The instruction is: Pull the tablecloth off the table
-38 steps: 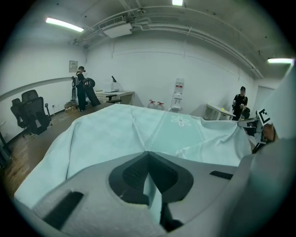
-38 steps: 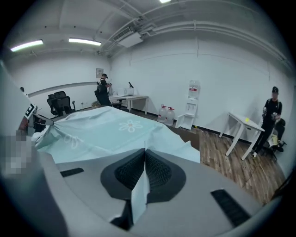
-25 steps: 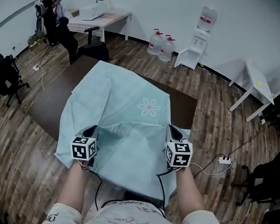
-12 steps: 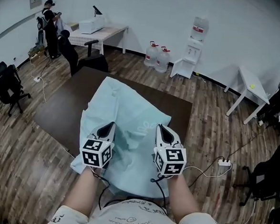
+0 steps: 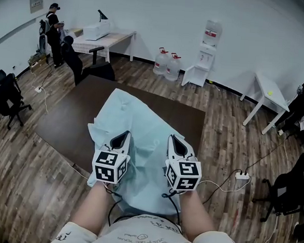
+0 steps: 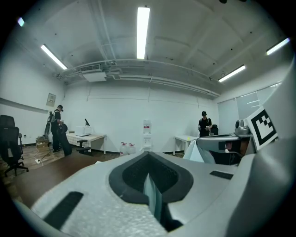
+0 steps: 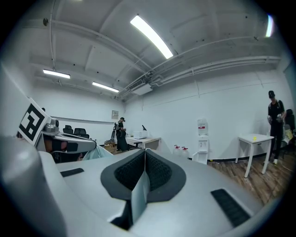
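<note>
The pale teal tablecloth (image 5: 143,128) lies gathered in a narrow heap across the near half of the dark brown table (image 5: 69,112), and its near end hangs down in front of me. My left gripper (image 5: 120,140) and right gripper (image 5: 174,142) are held side by side above the near edge, each shut on a pinched fold of the cloth. In the left gripper view a thin sliver of cloth (image 6: 152,199) shows between the shut jaws of the left gripper (image 6: 149,178). The right gripper view shows the right gripper (image 7: 144,173) shut on a similar cloth fold (image 7: 138,196).
A white desk (image 5: 103,34) with two people beside it stands at the back left. Water bottles (image 5: 165,65) and a dispenser (image 5: 207,41) line the far wall. There are a small white table (image 5: 268,95), office chairs (image 5: 6,92) and a floor power strip (image 5: 243,175).
Both grippers have risen and come closer together, drawing the cloth toward me. The cloth has bunched narrower and more of the dark tabletop shows on both sides.
</note>
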A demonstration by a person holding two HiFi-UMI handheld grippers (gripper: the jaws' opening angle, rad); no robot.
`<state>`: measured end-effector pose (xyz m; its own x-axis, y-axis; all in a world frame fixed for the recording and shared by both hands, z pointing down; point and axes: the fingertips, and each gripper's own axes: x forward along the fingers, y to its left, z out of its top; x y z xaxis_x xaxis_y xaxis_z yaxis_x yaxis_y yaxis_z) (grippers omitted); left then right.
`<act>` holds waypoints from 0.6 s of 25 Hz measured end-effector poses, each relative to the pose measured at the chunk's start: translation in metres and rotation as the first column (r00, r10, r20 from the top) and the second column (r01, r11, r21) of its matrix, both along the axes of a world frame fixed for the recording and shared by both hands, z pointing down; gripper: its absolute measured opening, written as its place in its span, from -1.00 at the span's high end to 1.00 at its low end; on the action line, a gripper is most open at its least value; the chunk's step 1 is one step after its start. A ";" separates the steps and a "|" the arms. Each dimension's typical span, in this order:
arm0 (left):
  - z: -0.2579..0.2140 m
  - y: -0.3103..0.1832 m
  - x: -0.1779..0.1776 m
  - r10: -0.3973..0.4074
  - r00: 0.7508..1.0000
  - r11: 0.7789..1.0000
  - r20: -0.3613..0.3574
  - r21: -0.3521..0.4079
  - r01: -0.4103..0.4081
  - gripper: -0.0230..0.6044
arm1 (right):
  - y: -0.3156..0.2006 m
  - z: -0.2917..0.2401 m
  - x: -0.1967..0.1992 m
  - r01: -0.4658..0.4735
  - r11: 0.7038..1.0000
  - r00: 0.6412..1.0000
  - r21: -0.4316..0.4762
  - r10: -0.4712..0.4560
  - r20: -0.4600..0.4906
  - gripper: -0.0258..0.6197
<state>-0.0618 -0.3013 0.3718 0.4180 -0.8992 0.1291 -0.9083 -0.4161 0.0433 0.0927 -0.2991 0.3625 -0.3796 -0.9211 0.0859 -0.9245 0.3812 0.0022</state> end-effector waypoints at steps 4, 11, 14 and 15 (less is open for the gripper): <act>0.004 0.000 0.004 0.009 1.000 1.000 -0.014 -0.012 -0.009 0.91 | -0.001 0.002 0.002 0.003 1.000 1.000 -0.009 -0.003 0.006 0.88; 0.009 0.001 0.006 0.021 0.999 0.999 -0.028 -0.033 -0.021 0.91 | -0.001 0.005 0.002 0.002 1.000 1.000 -0.021 -0.002 0.004 0.88; 0.009 -0.001 0.005 0.023 0.999 0.999 -0.028 -0.037 -0.024 0.91 | -0.002 0.004 0.000 0.001 1.000 1.000 -0.025 -0.001 0.004 0.88; 0.010 -0.001 0.005 0.024 0.999 0.999 -0.028 -0.038 -0.025 0.91 | -0.002 0.004 0.000 0.000 1.000 1.000 -0.026 0.000 0.006 0.88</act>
